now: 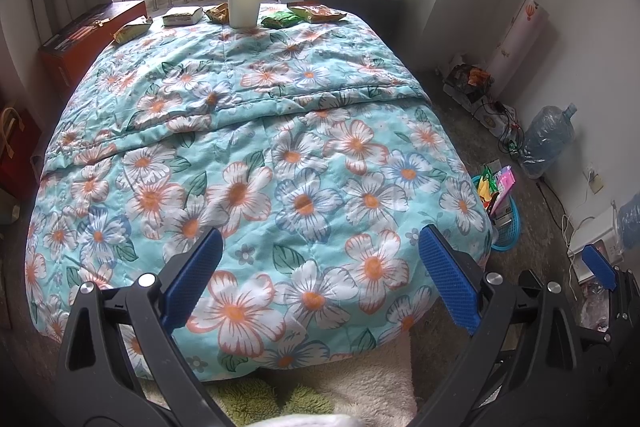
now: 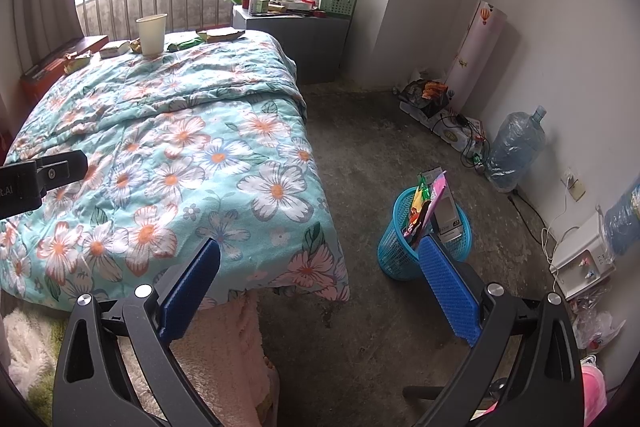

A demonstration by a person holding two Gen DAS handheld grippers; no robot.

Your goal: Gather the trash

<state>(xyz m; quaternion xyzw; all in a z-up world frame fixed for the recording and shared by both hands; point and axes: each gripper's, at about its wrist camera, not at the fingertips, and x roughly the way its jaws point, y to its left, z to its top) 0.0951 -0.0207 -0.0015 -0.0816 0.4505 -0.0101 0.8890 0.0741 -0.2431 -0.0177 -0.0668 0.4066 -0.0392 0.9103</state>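
Note:
A white paper cup [image 1: 245,4] [image 2: 151,35] stands at the far end of the floral bed quilt [image 1: 256,163] [image 2: 168,147], with several snack wrappers beside it: a yellow one [image 1: 132,30], a white pack [image 1: 182,16], a green one [image 1: 281,19] and a tan one [image 1: 318,13]. A blue mesh waste basket [image 2: 416,247] [image 1: 505,223] holding wrappers stands on the floor right of the bed. My left gripper [image 1: 320,279] hangs open over the bed's near end, holding nothing. My right gripper [image 2: 320,287] is open too, above the bed corner and floor, its right finger in front of the basket.
A grey bedside cabinet [image 2: 296,39] crowded with items stands beyond the bed by the railed window. Water jugs [image 2: 516,147], cables and boxes line the right wall. A red-brown box [image 1: 88,39] lies left of the bed. A fluffy blanket [image 2: 224,355] lies on the floor below the grippers.

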